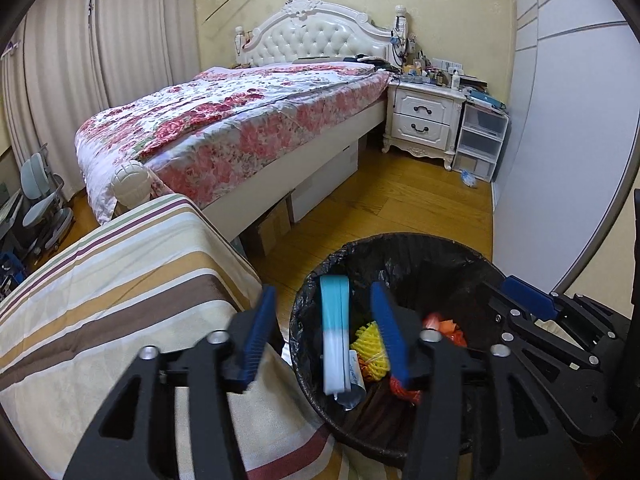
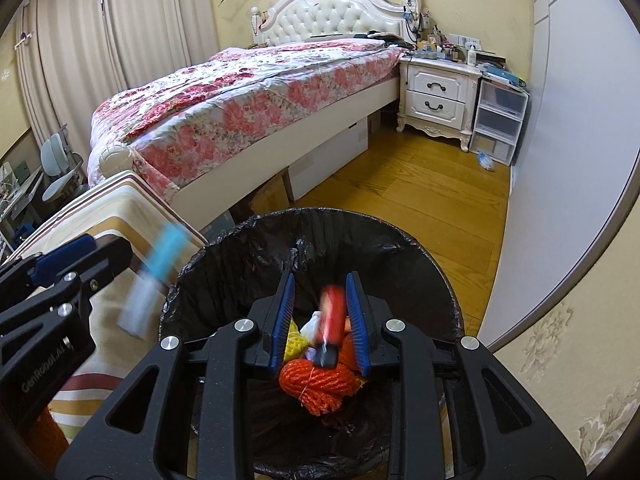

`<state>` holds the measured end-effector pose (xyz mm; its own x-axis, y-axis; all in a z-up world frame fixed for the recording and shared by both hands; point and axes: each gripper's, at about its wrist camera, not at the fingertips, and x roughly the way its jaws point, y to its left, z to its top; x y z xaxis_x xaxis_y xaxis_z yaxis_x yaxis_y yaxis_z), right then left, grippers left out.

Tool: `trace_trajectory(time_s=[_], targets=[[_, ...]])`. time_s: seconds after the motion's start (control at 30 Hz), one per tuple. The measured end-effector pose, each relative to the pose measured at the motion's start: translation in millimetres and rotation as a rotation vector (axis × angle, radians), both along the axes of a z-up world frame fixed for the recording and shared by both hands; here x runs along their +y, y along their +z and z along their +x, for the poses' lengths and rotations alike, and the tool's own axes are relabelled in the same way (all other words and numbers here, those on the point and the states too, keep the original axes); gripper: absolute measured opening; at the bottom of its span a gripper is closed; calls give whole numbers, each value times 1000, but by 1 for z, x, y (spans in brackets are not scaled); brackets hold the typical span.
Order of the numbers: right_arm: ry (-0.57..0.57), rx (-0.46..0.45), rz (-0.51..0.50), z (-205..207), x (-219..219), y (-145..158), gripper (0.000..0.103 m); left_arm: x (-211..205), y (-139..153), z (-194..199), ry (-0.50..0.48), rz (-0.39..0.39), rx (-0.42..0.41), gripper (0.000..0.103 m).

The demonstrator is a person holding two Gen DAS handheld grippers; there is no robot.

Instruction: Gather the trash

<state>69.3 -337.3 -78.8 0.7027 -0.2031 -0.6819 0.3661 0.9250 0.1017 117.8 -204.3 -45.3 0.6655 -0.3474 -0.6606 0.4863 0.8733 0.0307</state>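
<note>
A trash bin [image 1: 420, 240] lined with a black bag [image 2: 320, 216] stands on the wooden floor below both grippers. My left gripper [image 1: 324, 290] is open above the bin's left rim. A blue-and-white tube [image 1: 335, 336] hangs blurred between its pads and touches neither; it also shows in the right wrist view [image 2: 158, 272]. My right gripper [image 2: 320, 278] is over the bin's middle with its jaws slightly apart. A blurred red item with a dark end [image 2: 332, 320] is loose between them, close to the right pad. Yellow foam netting [image 1: 370, 344] and orange netting [image 2: 316, 380] lie in the bin.
A surface under a striped cloth [image 1: 120, 300] stands against the bin's left side. The bed [image 1: 240, 120] lies beyond it, with boxes under it. A nightstand [image 1: 424, 120] and plastic drawers [image 1: 480, 140] stand at the back. A small bluish scrap [image 2: 486, 160] lies on the floor. A pale wall [image 1: 560, 160] runs along the right.
</note>
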Motion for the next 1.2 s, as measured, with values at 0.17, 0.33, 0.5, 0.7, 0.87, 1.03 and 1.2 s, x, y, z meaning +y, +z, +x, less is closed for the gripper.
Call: trace_trajectory(time_s=[0.17, 0.33, 0.5, 0.7, 0.87, 1.03, 1.2], targets=[[-8, 2, -16, -2, 2, 2, 43, 8, 1, 1, 21, 0, -4, 66], [-14, -4, -28, -7, 7, 6, 54, 22, 7, -3, 44, -14, -12, 71], [-16, -12, -31, -16, 14, 12, 60, 38, 13, -12, 68, -29, -18, 74], [-11, -34, -44, -29, 29, 25, 65, 60, 19, -27, 95, -45, -25, 76], [-5, -60, -71, -42, 46, 39, 71, 79, 23, -41, 121, -59, -30, 77], [7, -92, -94, -57, 63, 53, 74, 99, 28, -56, 146, -69, -38, 79], [15, -121, -105, -72, 76, 62, 76, 116, 31, -70, 171, -67, -46, 79]])
